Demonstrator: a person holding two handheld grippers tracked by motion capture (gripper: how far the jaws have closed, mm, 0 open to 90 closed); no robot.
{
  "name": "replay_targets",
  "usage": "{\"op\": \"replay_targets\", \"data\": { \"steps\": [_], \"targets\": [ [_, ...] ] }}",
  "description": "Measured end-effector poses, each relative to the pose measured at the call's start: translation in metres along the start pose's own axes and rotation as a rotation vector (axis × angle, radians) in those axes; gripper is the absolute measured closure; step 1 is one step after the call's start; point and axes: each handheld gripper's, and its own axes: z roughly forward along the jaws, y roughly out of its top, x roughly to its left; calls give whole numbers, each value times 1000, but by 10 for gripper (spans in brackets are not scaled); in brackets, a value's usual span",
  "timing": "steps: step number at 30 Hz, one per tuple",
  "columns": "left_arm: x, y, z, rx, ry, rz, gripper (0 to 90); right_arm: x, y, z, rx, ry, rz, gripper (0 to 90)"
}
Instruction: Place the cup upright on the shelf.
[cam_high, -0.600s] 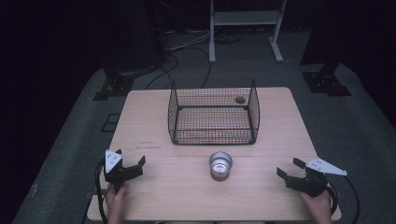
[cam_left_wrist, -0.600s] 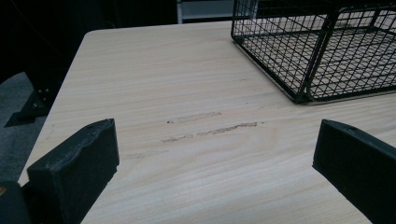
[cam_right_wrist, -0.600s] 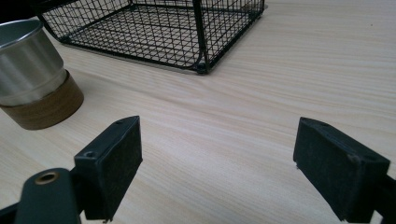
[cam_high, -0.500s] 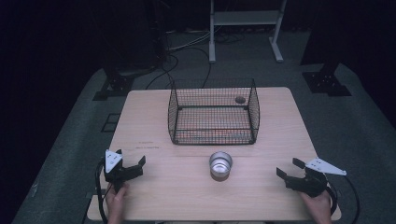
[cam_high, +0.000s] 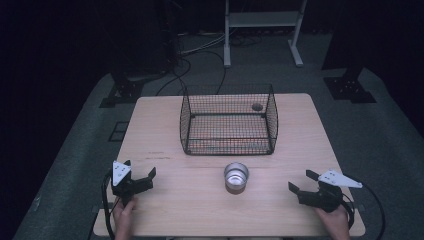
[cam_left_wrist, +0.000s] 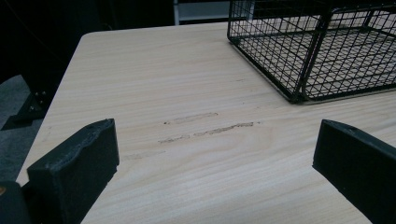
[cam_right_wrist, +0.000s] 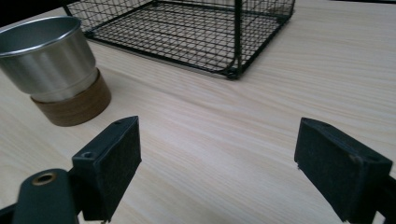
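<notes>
Nothing has shifted since the earlier frames; both grippers rest where they were. Left gripper (cam_high: 139, 176) sits at the near left of the table (cam_high: 165, 210), jaws wide apart, holding nothing. Right gripper (cam_high: 302, 183) sits near the front right edge, jaws likewise wide apart and empty. Between them stands a metal cup (cam_high: 236, 175) on a wooden base, untouched, with bare tabletop on either side. Beyond it stands a wire basket (cam_high: 229, 147), a small dark object (cam_high: 257, 106) behind its far right corner. No legible markings.
</notes>
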Motion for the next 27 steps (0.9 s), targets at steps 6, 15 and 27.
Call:
{"op": "replay_targets", "data": {
  "steps": [6,15,27],
  "targets": [
    [0,0,0,2,0,3,0,7,3,2,3,12,-23,139],
    [0,0,0,1,-1,4,0,12,5,4,6,21,-43,139],
    [0,0,0,2,-1,3,0,28,7,12,42,46,-98,139]
  ]
}}
